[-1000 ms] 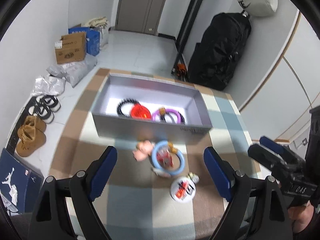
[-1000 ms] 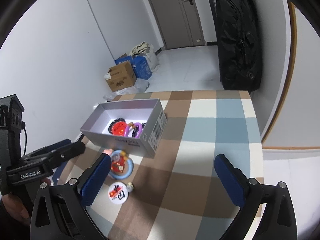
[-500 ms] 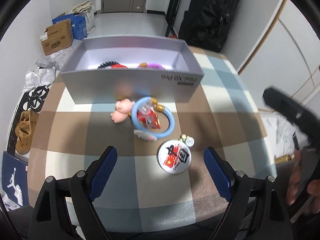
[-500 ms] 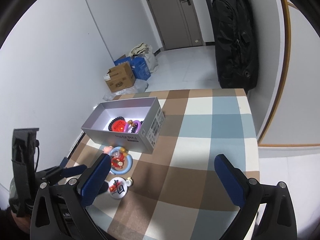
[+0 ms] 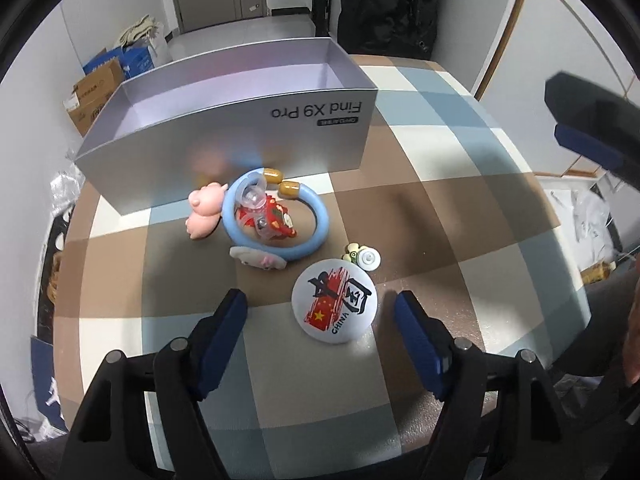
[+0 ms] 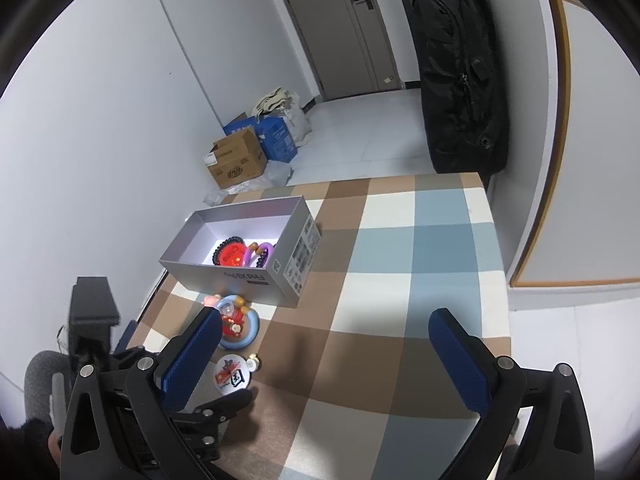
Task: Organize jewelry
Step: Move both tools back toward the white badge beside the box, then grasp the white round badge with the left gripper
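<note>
A silver box [image 5: 224, 136] stands on the checked tablecloth; in the right wrist view the silver box [image 6: 256, 280] holds a black bead bracelet, a red badge [image 6: 232, 258] and a purple bracelet [image 6: 262, 250]. In front of it lie a blue bangle [image 5: 276, 220] around a red charm [image 5: 272, 220], a pink pig [image 5: 206, 212], a white hair clip [image 5: 258, 258], a small flower stud [image 5: 362, 257] and a white China badge [image 5: 334, 306]. My left gripper [image 5: 320, 320] is open, low over the white badge. My right gripper [image 6: 324, 356] is open and empty, higher and to the right.
The checked table [image 6: 400, 280] ends at the right near a white wall. A black bag [image 6: 456, 72] hangs beyond the far edge. Cardboard and blue boxes [image 6: 240, 156] sit on the floor at the left. The right gripper shows at the left view's right edge [image 5: 592, 136].
My left gripper has moved forward and down toward the loose items, so the white badge now lies between its fingers. The right gripper has stayed nearly still.
</note>
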A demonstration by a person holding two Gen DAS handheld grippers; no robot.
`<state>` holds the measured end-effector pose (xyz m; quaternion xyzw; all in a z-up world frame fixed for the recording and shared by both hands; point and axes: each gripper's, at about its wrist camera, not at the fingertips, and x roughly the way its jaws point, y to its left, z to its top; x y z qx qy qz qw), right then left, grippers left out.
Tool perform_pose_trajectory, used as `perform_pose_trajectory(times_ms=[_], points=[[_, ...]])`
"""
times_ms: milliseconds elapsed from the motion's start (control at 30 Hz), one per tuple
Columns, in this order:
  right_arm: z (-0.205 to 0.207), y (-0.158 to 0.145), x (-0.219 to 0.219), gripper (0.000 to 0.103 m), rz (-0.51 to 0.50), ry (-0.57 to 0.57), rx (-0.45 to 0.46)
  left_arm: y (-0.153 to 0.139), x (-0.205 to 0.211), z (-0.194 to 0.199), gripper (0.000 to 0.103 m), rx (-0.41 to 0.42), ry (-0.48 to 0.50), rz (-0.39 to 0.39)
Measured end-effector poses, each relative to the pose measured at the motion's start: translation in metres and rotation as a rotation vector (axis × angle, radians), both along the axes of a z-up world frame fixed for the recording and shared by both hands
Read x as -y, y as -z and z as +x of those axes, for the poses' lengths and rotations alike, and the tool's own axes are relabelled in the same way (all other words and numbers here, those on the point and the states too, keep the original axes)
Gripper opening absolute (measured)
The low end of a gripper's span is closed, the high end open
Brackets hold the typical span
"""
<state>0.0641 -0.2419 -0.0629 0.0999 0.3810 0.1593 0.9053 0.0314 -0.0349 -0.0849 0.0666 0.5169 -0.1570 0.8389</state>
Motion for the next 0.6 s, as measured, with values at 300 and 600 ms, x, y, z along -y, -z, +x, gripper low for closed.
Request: perform_pose_trajectory(times_ms=[300, 600], points=[[0.000, 0.000, 0.005, 0.103, 0.014, 0.012, -0.008, -0.004, 0.001, -0.007, 0.038, 0.017, 0.047, 0.009], [0.001, 0.002, 0.005, 0.103, 0.013, 0.015, -0.015, -0.004, -0.007, 0.007, 0.037, -0.043, 0.029, -0.079]])
